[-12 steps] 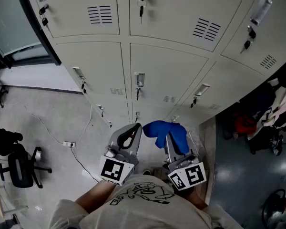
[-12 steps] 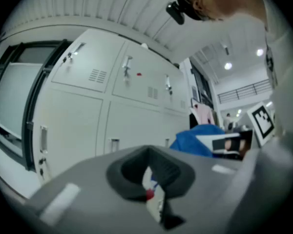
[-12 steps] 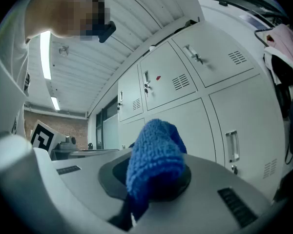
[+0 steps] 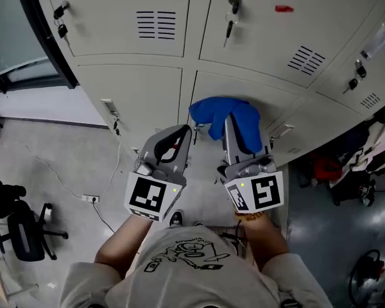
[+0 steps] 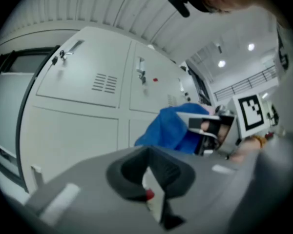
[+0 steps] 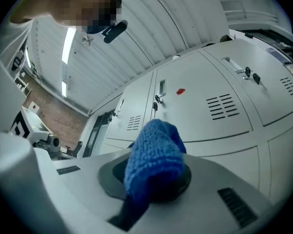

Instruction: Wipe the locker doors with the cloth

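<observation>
One cloth (image 4: pixel 208 113) hiding right gripper (image 4: pixel 231 126) jaws, left gripper (image 4: pixel 184 133) closed

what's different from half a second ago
Both claws rose up the grey metal locker doors. The right claw carried the blue knitted cloth from a lower door up to the row above, and the left claw rose alongside it. Unchanged: right claw shut on the cloth, left claw shut and empty.
</observation>
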`<state>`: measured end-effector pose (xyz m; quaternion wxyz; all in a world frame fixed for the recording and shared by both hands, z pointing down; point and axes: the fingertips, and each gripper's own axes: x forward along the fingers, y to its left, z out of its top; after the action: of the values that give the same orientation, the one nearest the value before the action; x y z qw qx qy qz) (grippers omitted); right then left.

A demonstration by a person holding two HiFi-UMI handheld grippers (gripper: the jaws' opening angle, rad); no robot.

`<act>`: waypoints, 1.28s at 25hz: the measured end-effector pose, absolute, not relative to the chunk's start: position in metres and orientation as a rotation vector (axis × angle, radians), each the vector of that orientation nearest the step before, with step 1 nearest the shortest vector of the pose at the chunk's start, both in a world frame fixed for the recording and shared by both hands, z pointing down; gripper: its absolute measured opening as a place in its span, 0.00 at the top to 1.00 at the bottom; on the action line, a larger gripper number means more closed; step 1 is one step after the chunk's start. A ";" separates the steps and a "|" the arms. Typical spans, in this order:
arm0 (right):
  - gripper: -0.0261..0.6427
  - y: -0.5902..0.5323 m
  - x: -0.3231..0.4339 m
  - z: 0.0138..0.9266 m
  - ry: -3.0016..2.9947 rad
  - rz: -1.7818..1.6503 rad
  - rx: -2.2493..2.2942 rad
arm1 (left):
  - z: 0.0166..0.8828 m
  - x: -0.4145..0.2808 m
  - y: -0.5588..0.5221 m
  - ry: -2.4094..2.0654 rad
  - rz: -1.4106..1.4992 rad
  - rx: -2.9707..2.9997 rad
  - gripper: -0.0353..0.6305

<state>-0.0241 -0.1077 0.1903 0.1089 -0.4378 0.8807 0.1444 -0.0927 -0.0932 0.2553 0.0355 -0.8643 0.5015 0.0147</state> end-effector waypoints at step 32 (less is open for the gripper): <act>0.92 -0.181 -0.048 0.282 2.679 0.598 -1.446 | 0.283 -0.108 -0.161 1.630 -0.017 -2.628 0.94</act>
<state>-0.0484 -0.1814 0.2818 0.0195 -0.4660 0.8633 0.1927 -0.1083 -0.1607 0.2827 0.0246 -0.8496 0.5269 -0.0054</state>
